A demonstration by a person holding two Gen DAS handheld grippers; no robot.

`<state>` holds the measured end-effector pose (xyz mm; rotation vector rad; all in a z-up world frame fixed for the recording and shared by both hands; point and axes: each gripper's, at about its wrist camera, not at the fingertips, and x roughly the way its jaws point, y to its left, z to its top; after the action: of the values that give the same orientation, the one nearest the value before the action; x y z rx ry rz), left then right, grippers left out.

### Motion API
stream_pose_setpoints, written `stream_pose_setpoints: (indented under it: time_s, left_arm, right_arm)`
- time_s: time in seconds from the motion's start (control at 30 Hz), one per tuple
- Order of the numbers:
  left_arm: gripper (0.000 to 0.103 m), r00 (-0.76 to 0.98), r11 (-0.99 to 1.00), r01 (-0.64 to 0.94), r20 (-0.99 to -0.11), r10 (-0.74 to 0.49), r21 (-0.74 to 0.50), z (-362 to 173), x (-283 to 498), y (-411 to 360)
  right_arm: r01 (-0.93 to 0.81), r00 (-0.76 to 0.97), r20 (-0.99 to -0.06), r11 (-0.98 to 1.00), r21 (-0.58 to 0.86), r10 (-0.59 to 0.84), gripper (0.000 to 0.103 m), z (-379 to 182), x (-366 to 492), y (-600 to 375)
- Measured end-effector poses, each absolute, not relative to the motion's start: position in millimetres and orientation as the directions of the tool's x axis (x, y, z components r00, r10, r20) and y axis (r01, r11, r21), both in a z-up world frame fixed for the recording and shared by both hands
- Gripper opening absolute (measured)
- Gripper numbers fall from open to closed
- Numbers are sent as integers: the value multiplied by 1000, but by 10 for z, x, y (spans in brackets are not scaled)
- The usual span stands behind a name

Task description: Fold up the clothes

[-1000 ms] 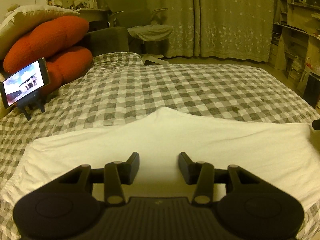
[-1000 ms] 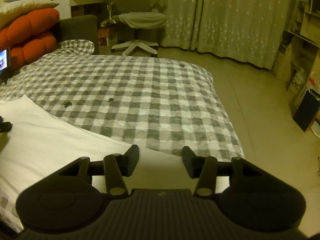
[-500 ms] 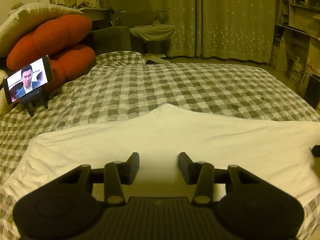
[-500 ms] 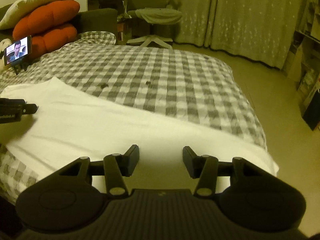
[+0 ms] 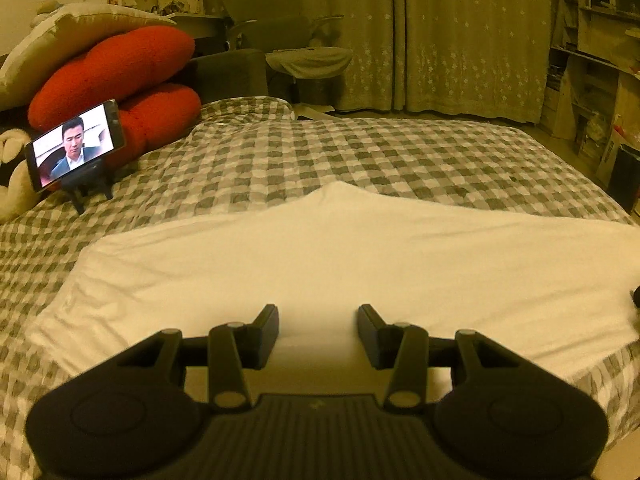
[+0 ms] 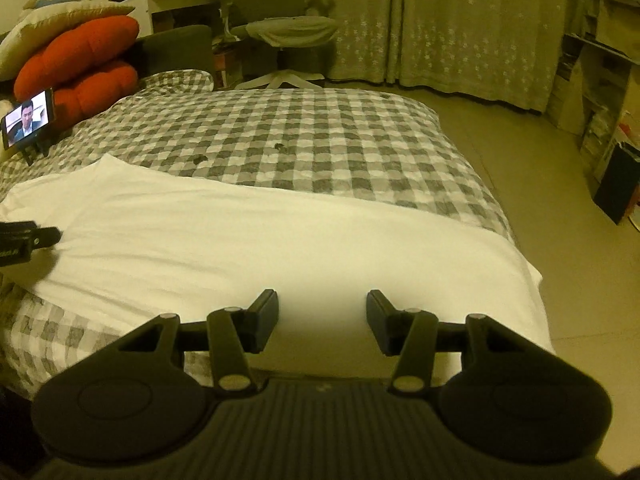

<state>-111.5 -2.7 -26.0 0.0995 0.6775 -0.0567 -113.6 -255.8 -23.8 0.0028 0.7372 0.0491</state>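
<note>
While both your left gripper (image 5: 318,320) and right gripper (image 6: 322,308) hover with jaws spread and empty over the white cloth (image 5: 340,264) along the bed's (image 5: 360,160) near edge, beware: soft, limp fabric may bunch, or you may pinch the checked bedcover (image 6: 320,140) beneath, spoiling the fold.

Right gripper (image 6: 322,312) swung left over white garment (image 6: 248,236), phone (image 5: 76,146) seemingly showing another scene

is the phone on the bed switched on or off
On: the phone, propped on its stand beside the red cushions, shows a lit video picture.
</note>
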Motion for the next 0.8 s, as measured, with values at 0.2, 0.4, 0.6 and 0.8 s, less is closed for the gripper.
stream_pose_setpoints:
  time_s: [0.2, 0.4, 0.6, 0.8]
  left_arm:
    - [45, 771, 993, 95, -636, -32, 65, -249, -1225, -17]
    - [45, 765, 990, 125, -642, -50, 71, -243, -1289, -44]
    - [45, 757, 990, 133, -650, -68, 51, -220, -1293, -40]
    - [45, 761, 986, 168, -633, -143, -20, -160, -1307, -35]
  right_arm:
    - [1, 743, -668, 999, 49, 32, 53, -233, -1268, -2696]
    - [171, 737, -675, 959, 226, 28, 53, -183, -1298, -3258]
    - [378, 714, -698, 866, 326, -48, 53, -225, -1389, -3749]
    - [478, 740, -672, 714, 512, -13, 54, -289, -1583, -4128]
